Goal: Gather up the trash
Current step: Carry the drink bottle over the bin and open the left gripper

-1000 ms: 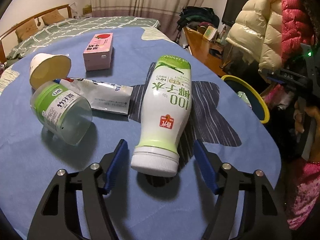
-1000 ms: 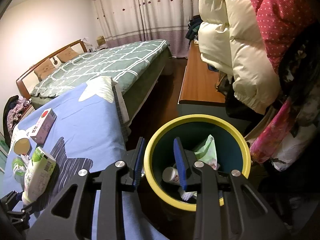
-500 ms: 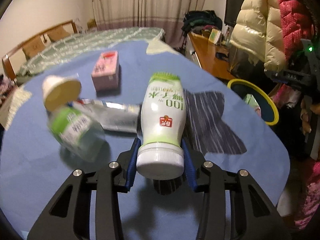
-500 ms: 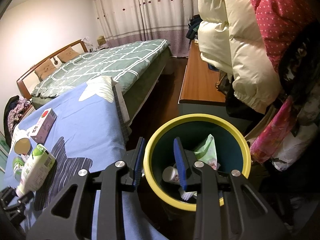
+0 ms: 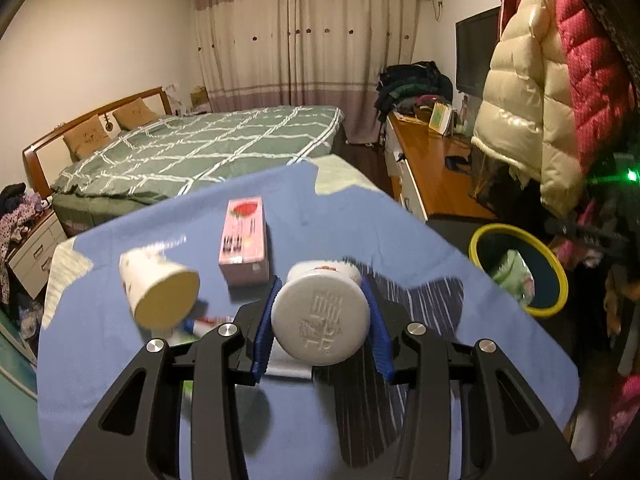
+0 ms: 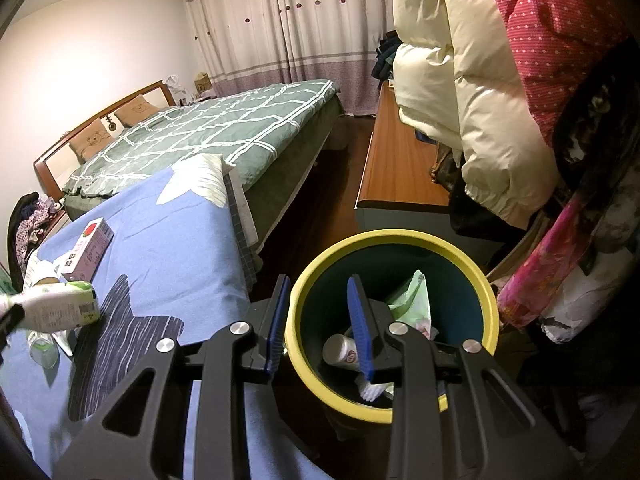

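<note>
L gripper [image 5: 320, 322] has clamped and lifted the white-capped green-and-white plastic bottle [image 5: 320, 316] off the table; next: yellow-rimmed dark round bin [image 6: 394, 236]. R gripper [image 6: 320, 326] grips bin's rim.

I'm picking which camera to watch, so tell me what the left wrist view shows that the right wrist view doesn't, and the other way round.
Only the left wrist view shows the left gripper clamped on the bottle just behind its white cap, and the open mouth of the paper cup. Only the right wrist view shows the right gripper straddling the trash bin's yellow rim, and the bottle's side label. Both show the pink box, the bin and the blue cloth.
</note>
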Available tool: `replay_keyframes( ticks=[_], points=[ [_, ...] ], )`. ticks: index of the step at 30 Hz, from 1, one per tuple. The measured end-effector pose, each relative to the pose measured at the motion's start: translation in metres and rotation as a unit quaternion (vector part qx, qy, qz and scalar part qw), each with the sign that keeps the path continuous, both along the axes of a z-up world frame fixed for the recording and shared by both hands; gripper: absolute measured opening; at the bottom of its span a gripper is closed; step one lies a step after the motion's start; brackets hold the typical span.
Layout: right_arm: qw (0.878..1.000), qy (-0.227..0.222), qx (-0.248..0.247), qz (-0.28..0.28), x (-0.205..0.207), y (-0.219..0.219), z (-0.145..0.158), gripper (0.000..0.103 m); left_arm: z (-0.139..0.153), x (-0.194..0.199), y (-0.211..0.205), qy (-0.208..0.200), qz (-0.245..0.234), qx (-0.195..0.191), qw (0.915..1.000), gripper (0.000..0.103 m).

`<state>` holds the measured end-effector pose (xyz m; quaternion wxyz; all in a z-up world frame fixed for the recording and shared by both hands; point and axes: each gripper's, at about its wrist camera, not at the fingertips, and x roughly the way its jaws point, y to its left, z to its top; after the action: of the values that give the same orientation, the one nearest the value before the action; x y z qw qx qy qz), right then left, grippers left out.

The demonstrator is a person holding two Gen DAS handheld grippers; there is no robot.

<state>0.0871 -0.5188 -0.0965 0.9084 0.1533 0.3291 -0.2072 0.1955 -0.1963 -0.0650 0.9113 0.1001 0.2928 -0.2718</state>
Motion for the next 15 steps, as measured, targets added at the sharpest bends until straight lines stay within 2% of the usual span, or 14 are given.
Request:
replay_keyframes(
  ticks=[9,15],
  points=[
    [1.0,0.001,0.003,-0.002,0.002,-0.004,-0.002,0.029,0.016,0.041,-0.039,-0.023,0.009,-0.003,0.9997,0.041],
    [1.0,0.002,0.004,0.011,-0.001,-0.006,-0.003,0.029,0.022,0.064,-0.057,-0.018,0.019,-0.013,0.9996,0.041]
  ],
)
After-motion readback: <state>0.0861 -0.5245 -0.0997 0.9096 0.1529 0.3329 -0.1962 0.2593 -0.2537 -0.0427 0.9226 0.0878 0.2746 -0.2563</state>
